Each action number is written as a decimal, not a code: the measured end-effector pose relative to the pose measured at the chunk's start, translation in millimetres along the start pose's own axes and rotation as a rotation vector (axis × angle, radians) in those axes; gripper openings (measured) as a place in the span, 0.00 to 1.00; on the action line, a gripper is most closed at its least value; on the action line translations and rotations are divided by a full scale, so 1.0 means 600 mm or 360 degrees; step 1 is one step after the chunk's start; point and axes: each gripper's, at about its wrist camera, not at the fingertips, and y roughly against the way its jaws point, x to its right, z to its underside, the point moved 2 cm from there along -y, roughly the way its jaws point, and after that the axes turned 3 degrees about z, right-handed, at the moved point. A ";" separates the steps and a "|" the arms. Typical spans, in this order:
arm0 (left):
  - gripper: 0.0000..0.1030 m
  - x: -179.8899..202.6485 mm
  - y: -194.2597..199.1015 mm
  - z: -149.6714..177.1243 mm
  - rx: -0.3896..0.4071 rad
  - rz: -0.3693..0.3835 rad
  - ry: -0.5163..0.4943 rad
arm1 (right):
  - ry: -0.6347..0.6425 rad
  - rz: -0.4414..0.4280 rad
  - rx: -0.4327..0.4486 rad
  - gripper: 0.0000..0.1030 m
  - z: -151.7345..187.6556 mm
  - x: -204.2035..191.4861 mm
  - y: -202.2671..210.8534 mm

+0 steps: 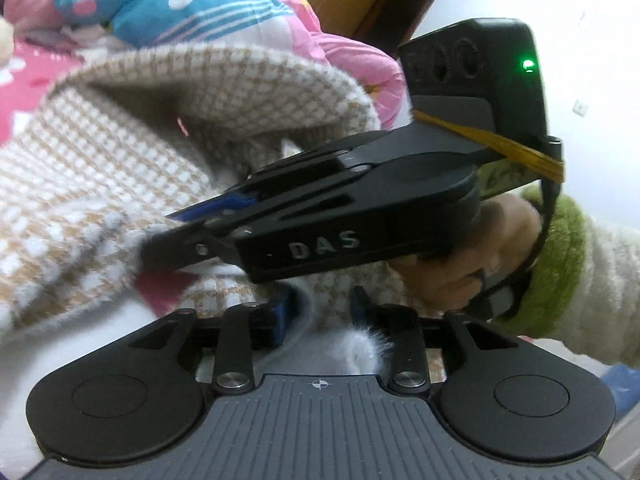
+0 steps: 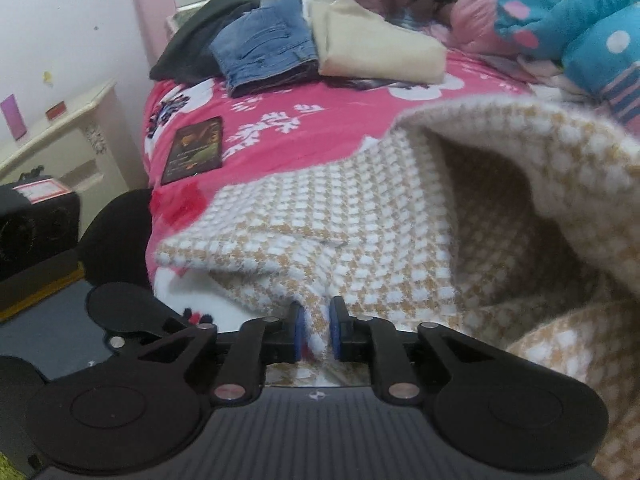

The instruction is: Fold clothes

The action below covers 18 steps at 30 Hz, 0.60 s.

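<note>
My right gripper (image 2: pixel 317 330) pinches the near edge of the fuzzy tan-and-white checked sweater (image 2: pixel 360 232), which stretches away across the pink flowered bed (image 2: pixel 280 100). My left gripper (image 1: pixel 320 312) holds its white fluffy edge (lifted, curling over).

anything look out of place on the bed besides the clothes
Yes: a dark card or booklet lies loose on the pink bedsheet, apart from the folded jeans and the checked sweater.
</note>
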 end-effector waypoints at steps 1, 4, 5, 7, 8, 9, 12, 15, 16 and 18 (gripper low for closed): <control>0.43 0.002 0.006 -0.001 0.0012 -0.0021 -0.0020 | 0.0034 0.0023 0.0018 0.33 -0.001 -0.006 0.010; 0.67 0.003 0.019 -0.009 0.0022 -0.0075 -0.0045 | 0.0153 0.0118 0.0154 0.51 0.000 -0.022 0.063; 0.69 0.003 0.024 -0.012 0.0019 -0.0086 -0.0050 | 0.0161 0.0164 0.0203 0.56 0.001 -0.023 0.083; 0.71 0.001 0.032 -0.018 -0.0016 -0.0080 -0.0060 | 0.0144 0.0260 0.0303 0.59 0.006 -0.023 0.129; 0.74 0.000 0.039 -0.021 -0.0019 -0.0092 -0.0073 | 0.0126 0.0304 0.0354 0.60 0.010 -0.022 0.153; 0.75 0.000 0.045 -0.025 -0.0023 -0.0105 -0.0086 | 0.0110 0.0352 0.0397 0.61 0.015 -0.021 0.174; 0.79 -0.008 0.056 -0.043 -0.0012 -0.0149 -0.0120 | 0.0050 0.0570 0.0491 0.66 0.040 -0.009 0.227; 0.81 -0.022 0.065 -0.074 0.0038 -0.0195 -0.0122 | 0.0004 0.0841 0.0502 0.68 0.067 0.011 0.252; 0.83 -0.026 0.068 -0.084 0.0067 -0.0213 -0.0120 | -0.0014 0.0921 0.0481 0.68 0.072 0.021 0.250; 0.85 -0.035 0.068 -0.105 0.0118 -0.0255 -0.0120 | -0.0047 0.1025 0.0443 0.68 0.077 0.038 0.241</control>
